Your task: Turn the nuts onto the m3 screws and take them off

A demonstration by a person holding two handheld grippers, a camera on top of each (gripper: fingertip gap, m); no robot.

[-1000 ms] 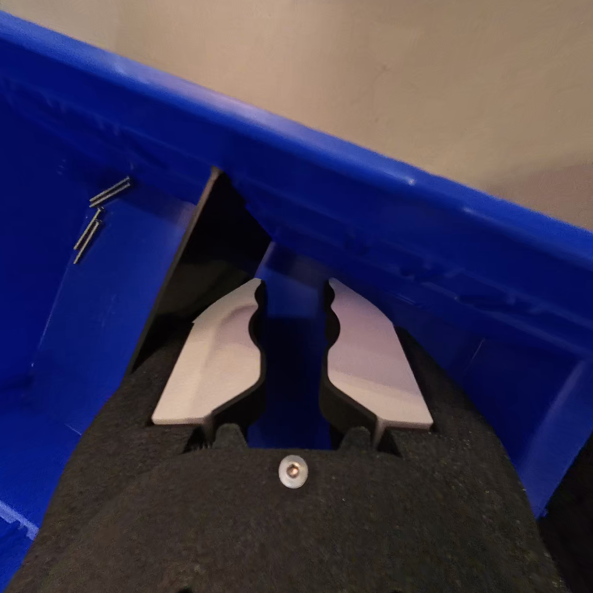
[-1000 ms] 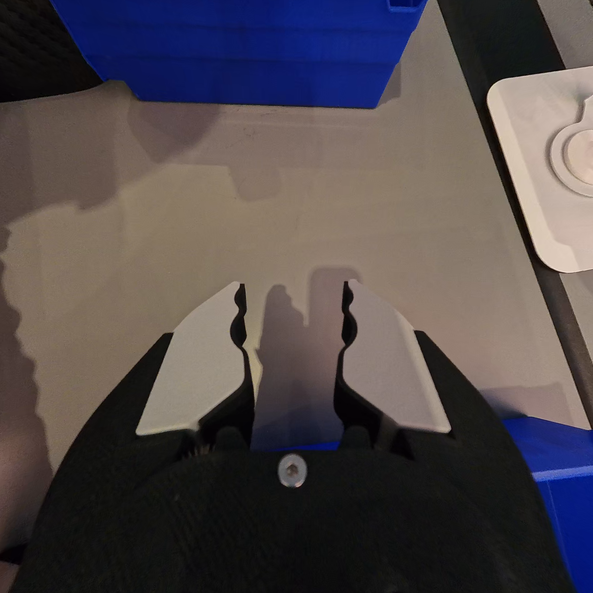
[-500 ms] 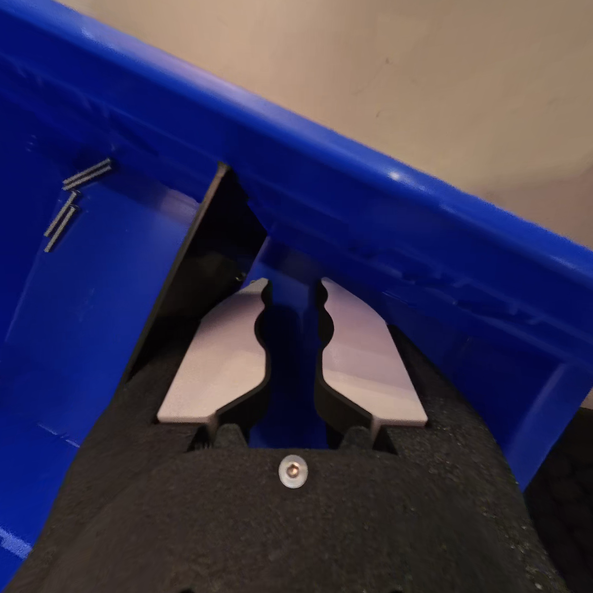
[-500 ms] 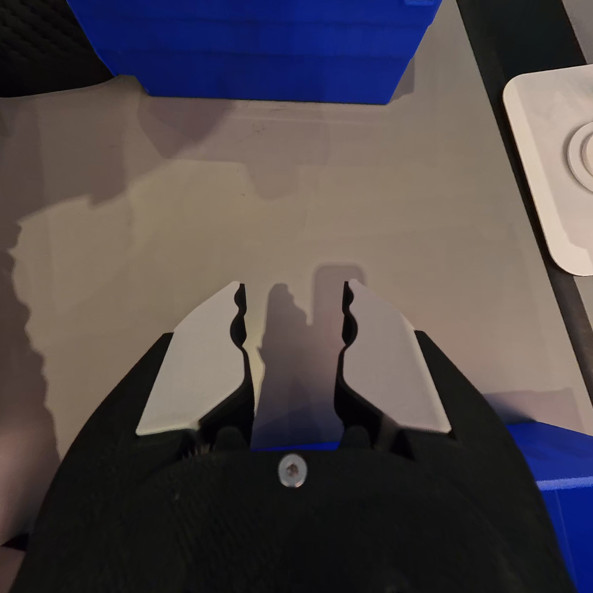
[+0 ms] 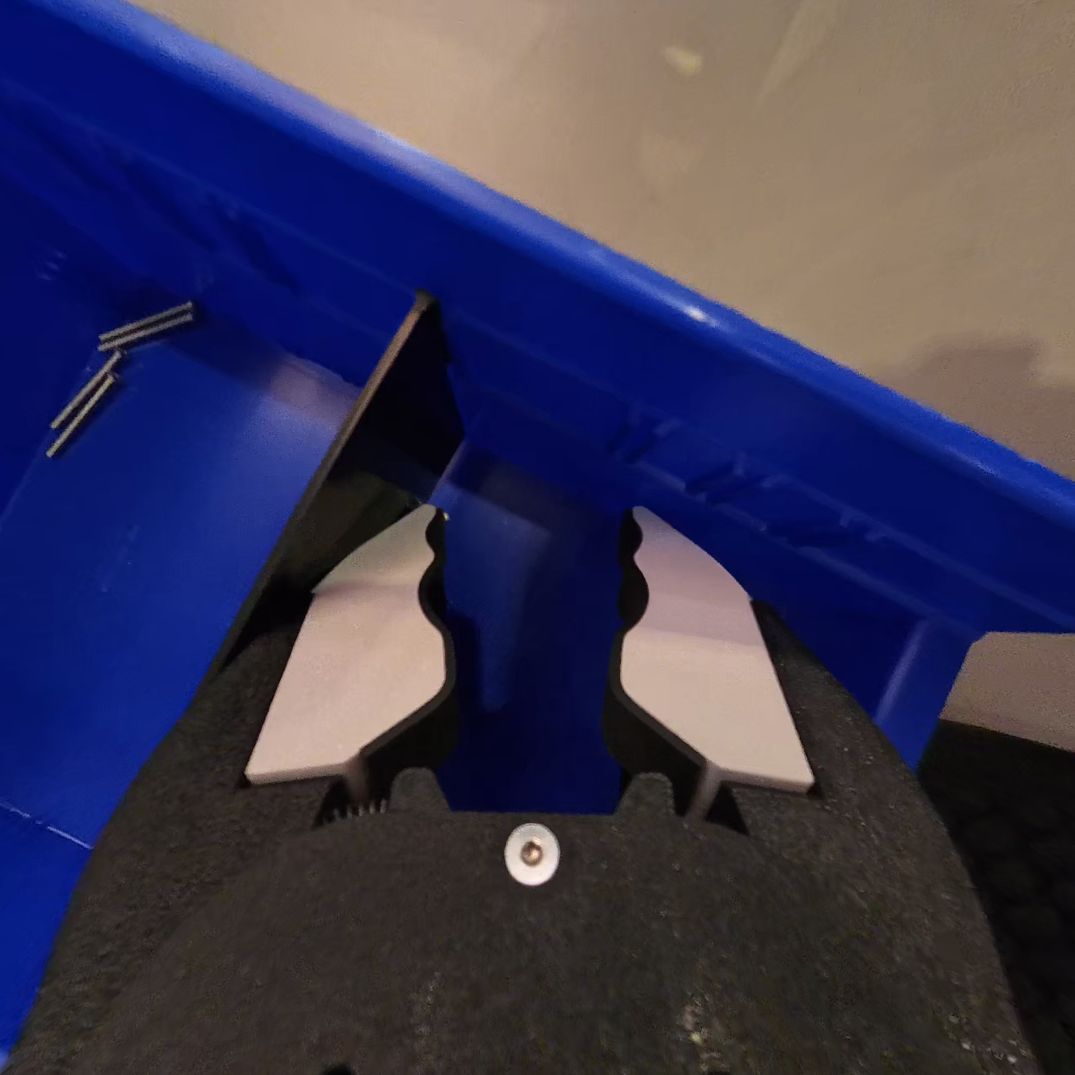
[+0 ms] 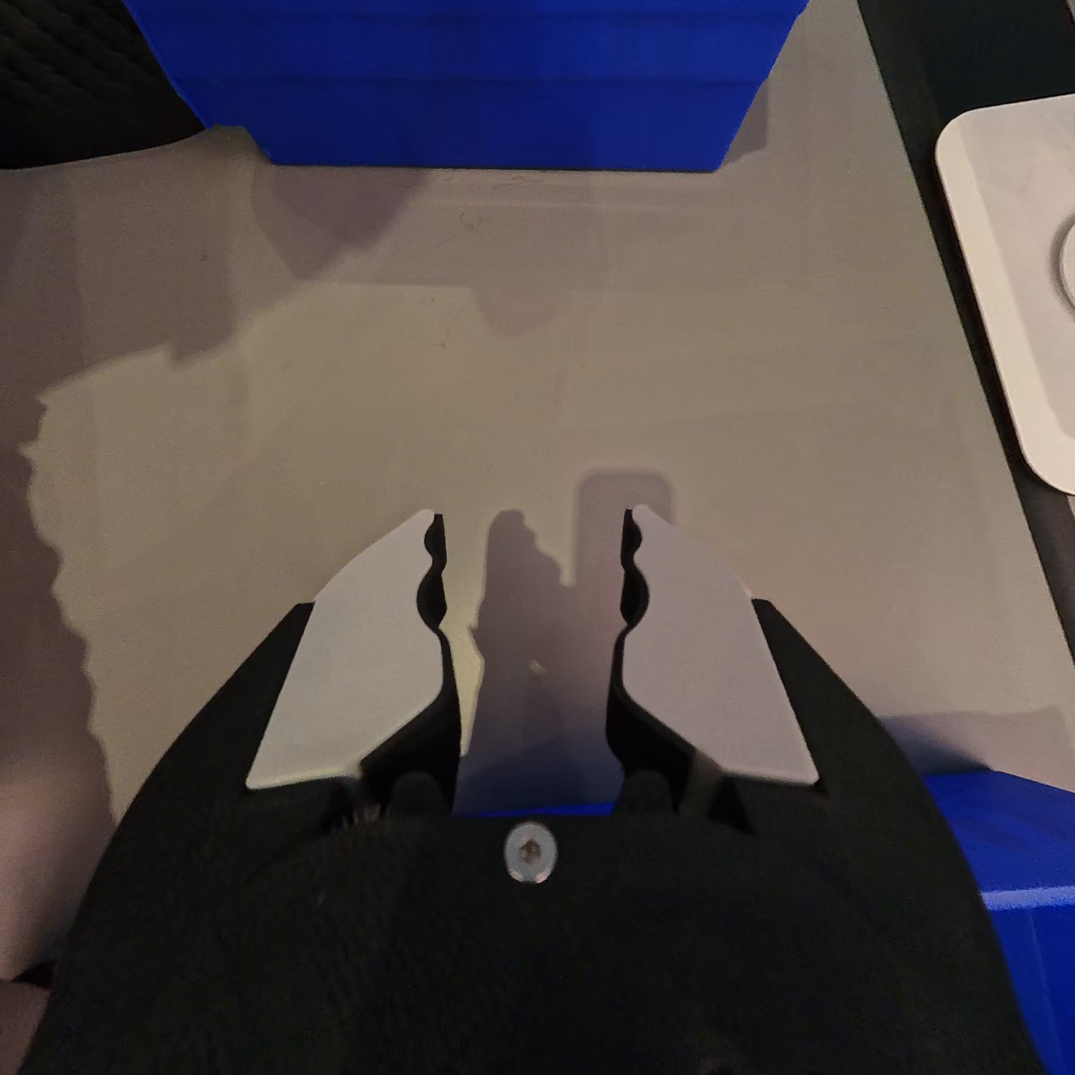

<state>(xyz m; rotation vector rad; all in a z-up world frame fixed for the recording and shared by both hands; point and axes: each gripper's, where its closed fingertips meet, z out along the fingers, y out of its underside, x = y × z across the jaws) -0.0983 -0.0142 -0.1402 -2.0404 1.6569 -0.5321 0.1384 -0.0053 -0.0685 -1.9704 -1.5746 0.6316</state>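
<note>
Several thin dark m3 screws [image 5: 110, 366] lie in the left compartment of a blue bin [image 5: 582, 302], against its far wall. A black divider [image 5: 372, 419] splits the bin. My left gripper [image 5: 532, 518] is open and empty, reaching down into the right compartment beside the divider. A tiny glint sits at its left fingertip [image 5: 433, 515]; I cannot tell what it is. My right gripper [image 6: 532, 520] is open and empty above the grey table [image 6: 523, 349]. No nut is clearly visible.
A blue bin [image 6: 465, 81] stands at the far side of the table in the right wrist view. Another blue bin's corner [image 6: 1024, 872] lies under the right gripper at lower right. A white plate-like part [image 6: 1012, 279] sits at the right, past a dark strip [image 6: 931, 174].
My left gripper's fingers have spread wider, after narrowing half a second ago. My right gripper has drifted so the far bin and white part slid rightward in its view.
</note>
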